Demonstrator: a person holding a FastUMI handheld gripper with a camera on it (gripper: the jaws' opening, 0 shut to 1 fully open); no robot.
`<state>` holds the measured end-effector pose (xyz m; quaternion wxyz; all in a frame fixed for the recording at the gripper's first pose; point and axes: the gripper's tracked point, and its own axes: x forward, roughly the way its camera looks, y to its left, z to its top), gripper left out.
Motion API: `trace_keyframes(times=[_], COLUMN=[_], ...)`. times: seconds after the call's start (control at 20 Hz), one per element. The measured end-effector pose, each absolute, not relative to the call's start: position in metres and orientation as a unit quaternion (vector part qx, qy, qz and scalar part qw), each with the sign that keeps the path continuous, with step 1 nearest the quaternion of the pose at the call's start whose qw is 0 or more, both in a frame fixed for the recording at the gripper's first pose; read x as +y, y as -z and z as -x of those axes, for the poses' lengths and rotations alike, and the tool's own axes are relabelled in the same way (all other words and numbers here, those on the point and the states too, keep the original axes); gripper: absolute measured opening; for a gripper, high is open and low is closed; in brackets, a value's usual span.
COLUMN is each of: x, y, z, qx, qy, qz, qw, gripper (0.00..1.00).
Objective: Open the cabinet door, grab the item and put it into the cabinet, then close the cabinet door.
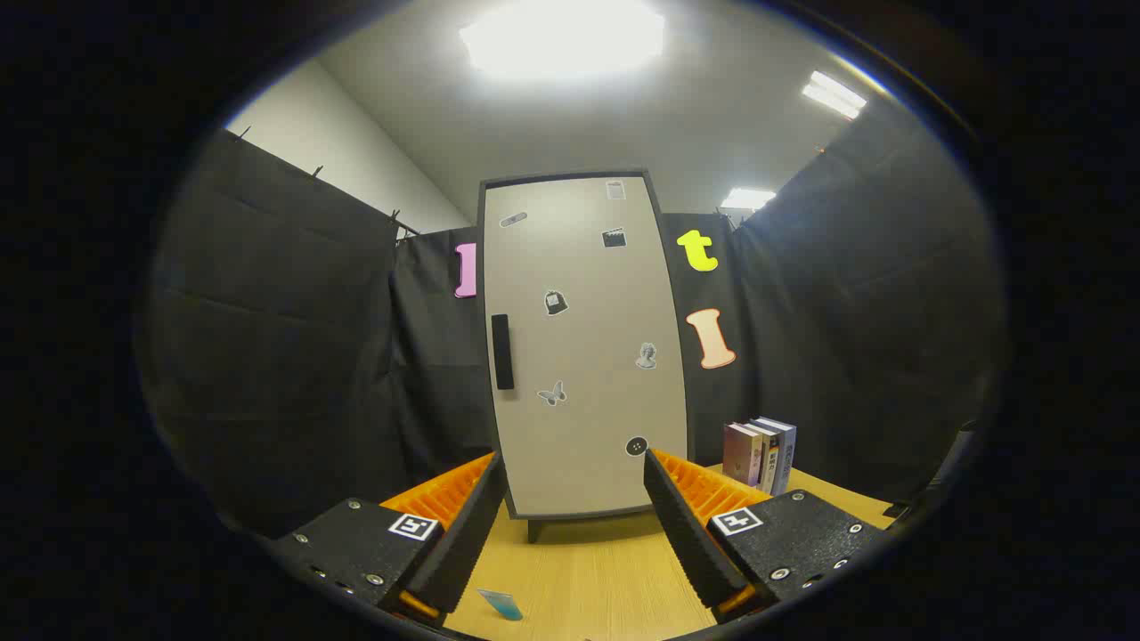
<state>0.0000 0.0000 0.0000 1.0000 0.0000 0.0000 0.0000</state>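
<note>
Now facing the closed cabinet, jaws spread

We hold our gripper (pixel 574 516) low over the wooden surface (pixel 588 570), its jaws spread wide apart and pinching nothing. Straight ahead, beyond the jaws and framed by the gap between them, stands the cabinet (pixel 583 347), upright on short legs. Its pale door (pixel 588 401) is shut, with a dark vertical handle (pixel 502 351) near its left edge and several small stickers (pixel 556 303) scattered over the panel. The tips of the jaws overlap the door's lower corners as we see them, but we cannot tell whether they are near it or well apart from it.

Close to us, just inside the left jaw and lying on the surface, is a small flat teal item (pixel 501 604), tilted, touching neither jaw. Beyond the right jaw, beside the cabinet's right side, a few books (pixel 761 454) stand upright together on the surface. Ceiling lights (pixel 563 37) glow above the cabinet.
</note>
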Motion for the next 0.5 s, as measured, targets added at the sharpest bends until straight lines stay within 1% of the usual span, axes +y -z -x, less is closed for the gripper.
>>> trace_keyframes(times=[0.5], x=[0.0001], y=[-0.0019], z=[0.0019], qx=[-0.002], qy=[0.000], qz=[-0.006], qw=[1.000], gripper=[0.96])
